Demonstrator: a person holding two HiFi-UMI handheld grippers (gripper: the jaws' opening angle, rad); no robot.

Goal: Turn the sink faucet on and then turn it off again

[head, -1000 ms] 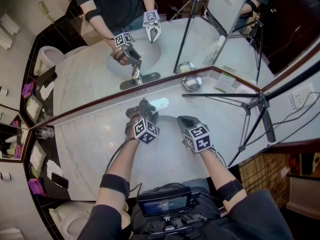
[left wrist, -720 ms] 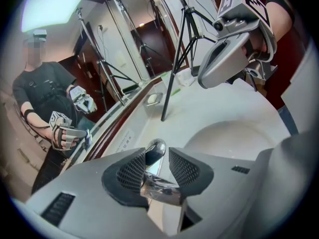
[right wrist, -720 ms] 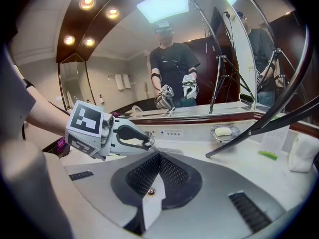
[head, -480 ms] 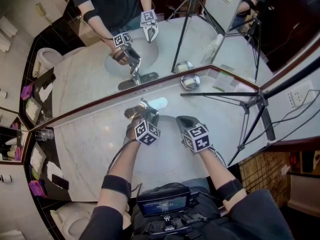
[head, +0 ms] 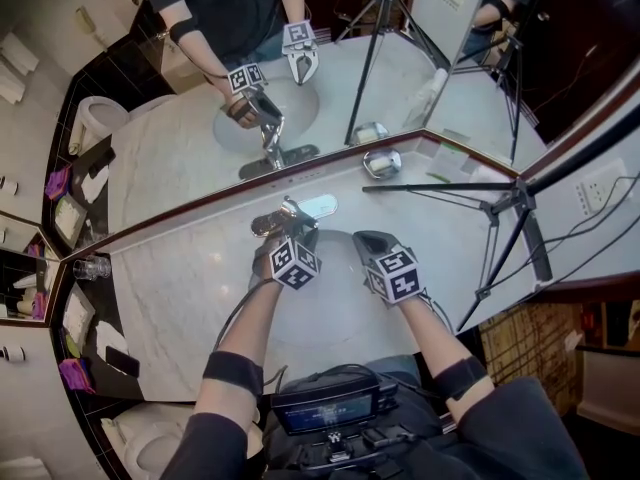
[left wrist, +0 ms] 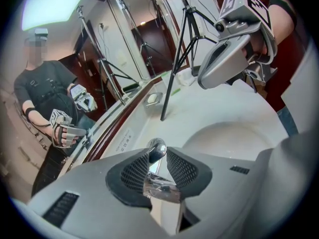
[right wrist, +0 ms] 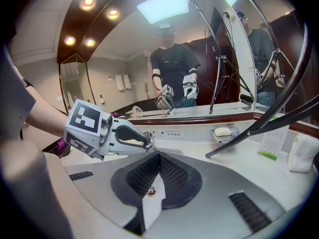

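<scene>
A white marble counter [head: 180,298] runs under a wall mirror [head: 170,138], with the oval sink basin [head: 335,318] sunk into it directly below both grippers. A black tripod [head: 500,208] stands on the counter's right side, its top cut off by the frame. The right gripper [right wrist: 158,171] hangs over the basin, pads pressed together on nothing. The left gripper [head: 285,223] reaches to the faucet [head: 300,208] at the basin's back edge and covers most of it from above; its jaws have just been closing, and the pads clamp the chrome faucet lever [left wrist: 157,151], whose rounded tip pokes past them. Whether water runs cannot be made out.
</scene>
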